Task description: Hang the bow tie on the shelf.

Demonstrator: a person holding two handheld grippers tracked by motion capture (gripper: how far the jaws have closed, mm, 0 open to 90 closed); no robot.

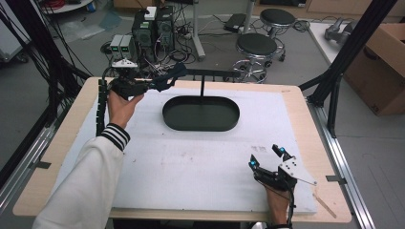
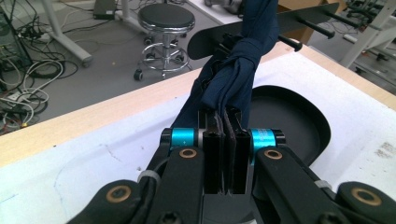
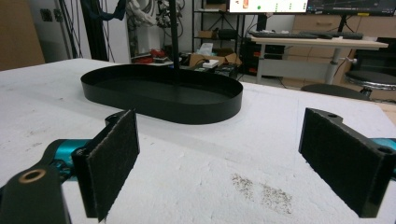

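A: Left tongs (image 1: 162, 85), at ten o'clock on the tabletop (image 1: 296, 100)?
B: Clamped tight on a dark blue cloth (image 2: 236, 70), bunched, stretching away toward the black rack (image 1: 210, 74).
A: Centre?
B: Black oval tray (image 1: 201, 113), toward twelve o'clock, on the white mat (image 1: 191, 162).
A: Right tongs (image 1: 266, 156)?
B: At five o'clock, jaws spread wide, holding nothing, just above the mat.
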